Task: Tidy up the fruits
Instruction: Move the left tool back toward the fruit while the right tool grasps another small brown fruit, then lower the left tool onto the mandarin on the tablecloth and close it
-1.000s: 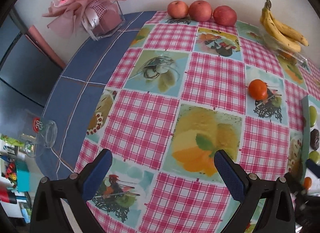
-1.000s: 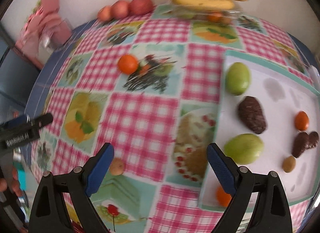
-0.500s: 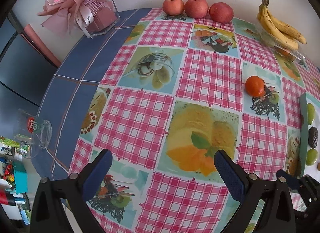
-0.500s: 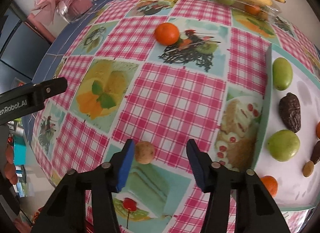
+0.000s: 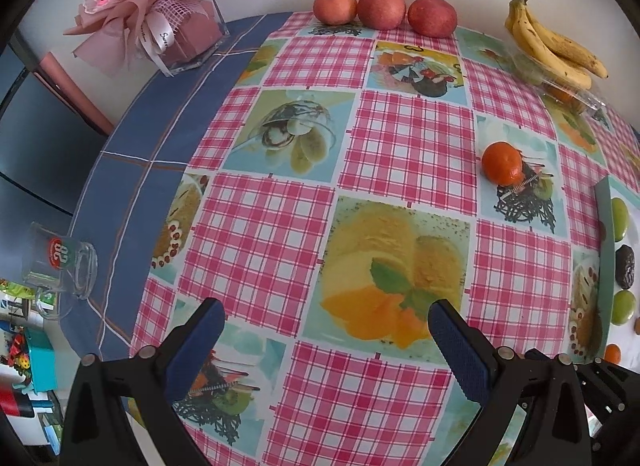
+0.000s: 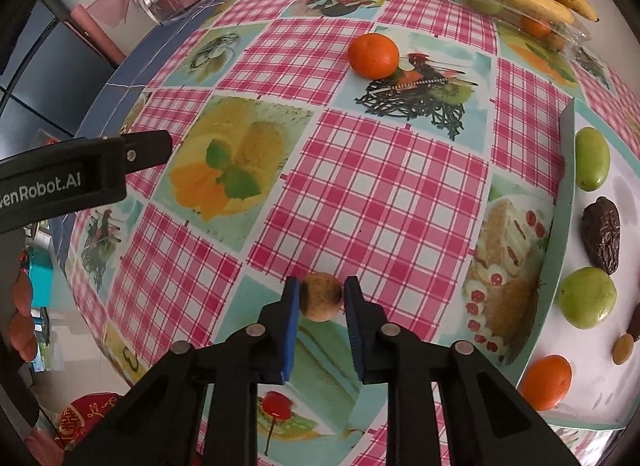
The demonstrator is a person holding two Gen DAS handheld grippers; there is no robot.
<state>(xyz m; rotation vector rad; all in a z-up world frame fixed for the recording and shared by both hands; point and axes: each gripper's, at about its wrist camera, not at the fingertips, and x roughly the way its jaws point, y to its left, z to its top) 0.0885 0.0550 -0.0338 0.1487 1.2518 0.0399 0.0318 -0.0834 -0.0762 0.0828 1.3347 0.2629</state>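
While the left gripper (image 5: pixel 326 334) hangs over the checked tablecloth (image 5: pixel 400 145) with its jaws spread wide and nothing between them, the right gripper (image 6: pixel 321 300) has its blue pads pressed to either side of a small brownish round fruit (image 6: pixel 321 297) (its kind is hard to tell) near the cloth's front edge. To the right lies a white tray (image 6: pixel 562 201) with a teal rim, bearing two green fruits (image 6: pixel 592 157), a dark wrinkled one and a small orange. A lone orange (image 6: pixel 374 55) sits on the cloth farther back, well apart from the tray; three apples (image 5: pixel 380 7) and bananas (image 5: pixel 552 45) line the wall.
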